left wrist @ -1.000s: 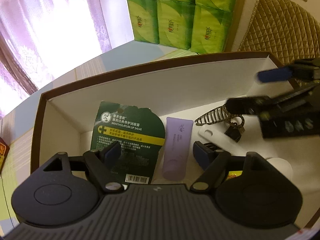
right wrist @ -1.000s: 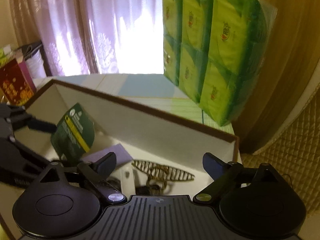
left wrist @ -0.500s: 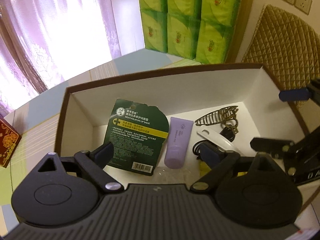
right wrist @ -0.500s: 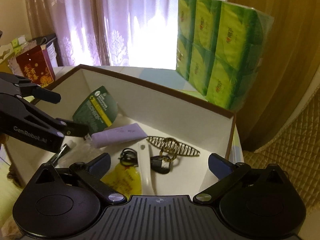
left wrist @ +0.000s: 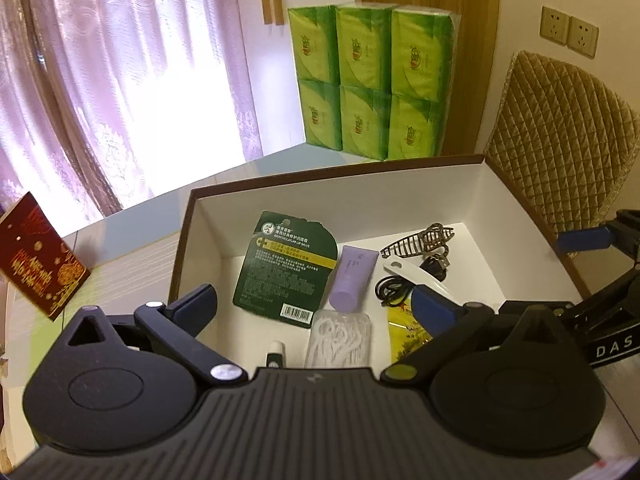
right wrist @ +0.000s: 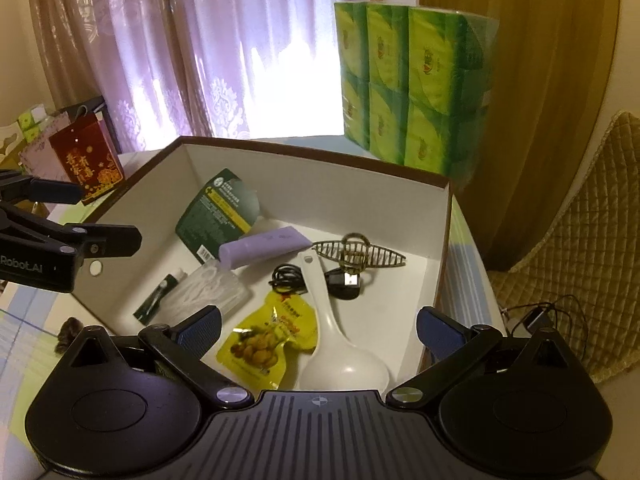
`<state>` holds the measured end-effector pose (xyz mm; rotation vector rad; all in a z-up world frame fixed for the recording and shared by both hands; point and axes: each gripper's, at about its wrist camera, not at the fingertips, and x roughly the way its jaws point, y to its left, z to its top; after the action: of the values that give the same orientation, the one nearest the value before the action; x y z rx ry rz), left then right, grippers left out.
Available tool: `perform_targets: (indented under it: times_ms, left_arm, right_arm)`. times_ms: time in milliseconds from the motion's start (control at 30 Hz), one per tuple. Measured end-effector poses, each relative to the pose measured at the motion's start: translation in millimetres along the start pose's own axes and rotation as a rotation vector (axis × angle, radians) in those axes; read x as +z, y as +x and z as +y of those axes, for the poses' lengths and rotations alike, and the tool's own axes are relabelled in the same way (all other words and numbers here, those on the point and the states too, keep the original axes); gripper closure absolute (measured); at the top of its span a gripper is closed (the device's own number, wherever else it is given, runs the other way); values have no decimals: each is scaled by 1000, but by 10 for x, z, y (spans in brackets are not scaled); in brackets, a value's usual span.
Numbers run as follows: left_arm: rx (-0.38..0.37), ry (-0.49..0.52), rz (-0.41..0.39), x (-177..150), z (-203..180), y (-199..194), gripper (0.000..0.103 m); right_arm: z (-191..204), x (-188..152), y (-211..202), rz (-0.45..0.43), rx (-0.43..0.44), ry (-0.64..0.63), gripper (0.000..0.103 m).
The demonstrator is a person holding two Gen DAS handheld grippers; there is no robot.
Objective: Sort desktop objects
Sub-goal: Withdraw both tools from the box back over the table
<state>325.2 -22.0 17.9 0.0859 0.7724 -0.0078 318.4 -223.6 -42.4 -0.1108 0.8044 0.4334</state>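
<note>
A white box with a brown rim (left wrist: 400,162) (right wrist: 312,152) holds a green lip-salve card (left wrist: 286,268) (right wrist: 218,210), a purple tube (left wrist: 352,276) (right wrist: 264,246), a bronze hair claw (left wrist: 420,238) (right wrist: 358,254), a white spoon (left wrist: 408,274) (right wrist: 336,344), a black cable (left wrist: 394,288) (right wrist: 316,276), a yellow snack pouch (left wrist: 406,332) (right wrist: 266,340), a clear floss-pick case (left wrist: 340,336) (right wrist: 210,290) and a small dark stick (left wrist: 276,354) (right wrist: 158,296). My left gripper (left wrist: 316,304) is open and empty above the box's near side. My right gripper (right wrist: 318,322) is open and empty above its near right side.
A stack of green tissue packs (left wrist: 372,80) (right wrist: 412,92) stands behind the box. A red packet (left wrist: 38,268) (right wrist: 86,156) stands at the left. A quilted chair back (left wrist: 560,136) (right wrist: 580,240) is at the right, with cables (right wrist: 540,316) beside it.
Both grippers have risen and pulled back from the box, still open and empty. More of the box's contents and the room show now.
</note>
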Motion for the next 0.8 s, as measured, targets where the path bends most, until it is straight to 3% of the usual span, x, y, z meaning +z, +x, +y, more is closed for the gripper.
perform_targets:
  times_ms: [400, 800]
  left_arm:
    - [-20, -85, 27, -151, -14, -437, 1]
    - [-18, -97, 10, -280, -84, -842, 1]
  right_arm:
    - [144, -138, -326, -25, -29, 6, 2]
    - [297, -269, -618, -48, -18, 28, 2]
